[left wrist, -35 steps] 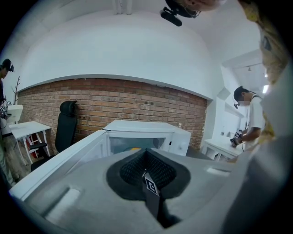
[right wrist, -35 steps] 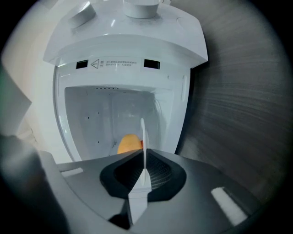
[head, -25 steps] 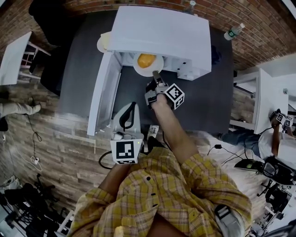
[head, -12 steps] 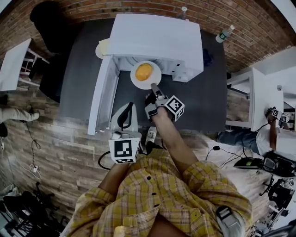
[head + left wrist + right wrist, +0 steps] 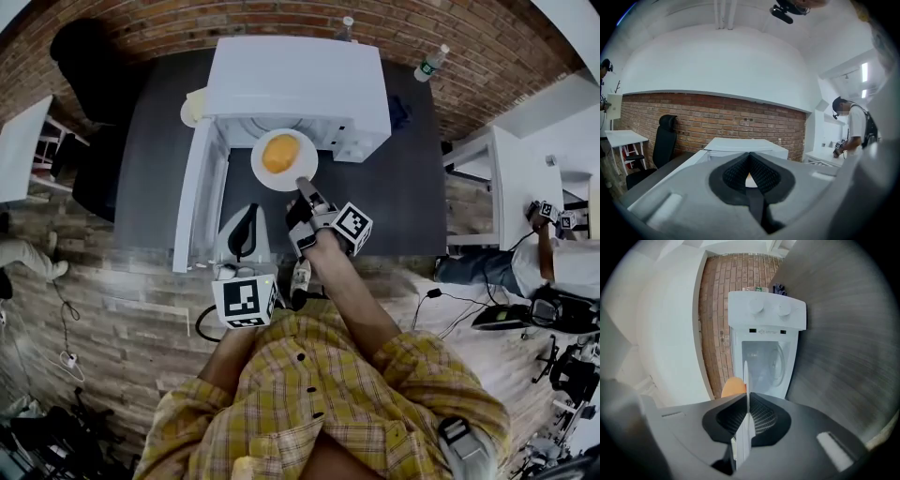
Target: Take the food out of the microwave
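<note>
Premises: a lab or office workroom, fitted out for recording. Evidence: brick wall [image 5: 281, 19], plank floor [image 5: 122, 300], a microwave [image 5: 300, 84] standing on a dark desk [image 5: 159, 141], white side desks [image 5: 511, 178], an office chair [image 5: 89, 56] and loose cables [image 5: 441, 298] on the floor. A second person [image 5: 548, 272] at the right-hand desk appears to hold a marker-cubed hand-held gripper [image 5: 548, 214], though the detail there is small.

No legible text is being shown. Black-and-white square markers are being carried on two white plastic cubes [image 5: 245, 302] [image 5: 351, 227]; small print on the white box-shaped microwave [image 5: 766, 315] is being blurred.
</note>
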{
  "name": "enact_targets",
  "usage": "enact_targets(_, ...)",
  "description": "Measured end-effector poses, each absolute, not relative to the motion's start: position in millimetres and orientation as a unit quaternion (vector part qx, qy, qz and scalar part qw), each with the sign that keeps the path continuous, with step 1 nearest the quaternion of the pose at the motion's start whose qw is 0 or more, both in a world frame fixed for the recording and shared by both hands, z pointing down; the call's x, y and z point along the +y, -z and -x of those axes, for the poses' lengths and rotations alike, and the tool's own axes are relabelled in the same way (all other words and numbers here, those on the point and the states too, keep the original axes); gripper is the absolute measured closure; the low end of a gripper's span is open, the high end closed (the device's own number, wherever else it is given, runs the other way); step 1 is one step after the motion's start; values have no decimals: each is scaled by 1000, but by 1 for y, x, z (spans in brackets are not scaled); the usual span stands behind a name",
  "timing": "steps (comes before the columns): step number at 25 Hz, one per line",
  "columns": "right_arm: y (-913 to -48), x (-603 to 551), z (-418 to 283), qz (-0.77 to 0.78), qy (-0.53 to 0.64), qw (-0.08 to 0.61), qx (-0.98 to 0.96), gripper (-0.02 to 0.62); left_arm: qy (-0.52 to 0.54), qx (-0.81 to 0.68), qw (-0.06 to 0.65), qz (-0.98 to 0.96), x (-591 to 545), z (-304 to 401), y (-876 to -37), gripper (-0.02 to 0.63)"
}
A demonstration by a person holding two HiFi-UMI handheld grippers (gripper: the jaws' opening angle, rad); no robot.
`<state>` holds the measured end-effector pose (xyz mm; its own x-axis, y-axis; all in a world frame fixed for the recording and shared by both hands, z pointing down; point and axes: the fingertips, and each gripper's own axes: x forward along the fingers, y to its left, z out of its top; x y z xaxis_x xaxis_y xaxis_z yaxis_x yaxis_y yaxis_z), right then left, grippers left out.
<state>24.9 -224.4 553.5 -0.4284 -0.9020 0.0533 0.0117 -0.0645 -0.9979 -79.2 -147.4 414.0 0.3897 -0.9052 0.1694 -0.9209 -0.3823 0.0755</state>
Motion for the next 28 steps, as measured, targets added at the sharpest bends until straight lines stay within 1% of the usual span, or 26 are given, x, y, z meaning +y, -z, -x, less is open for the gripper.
enact_targets(11,-499,-201,-24,360,621,376,586,575,-29,-545,52,-836,-139,71,-386,606)
enact_targets(28,-440,-181,-20,347,611,394,592,575,-14,-543,38,-838,-140,71,-364,606)
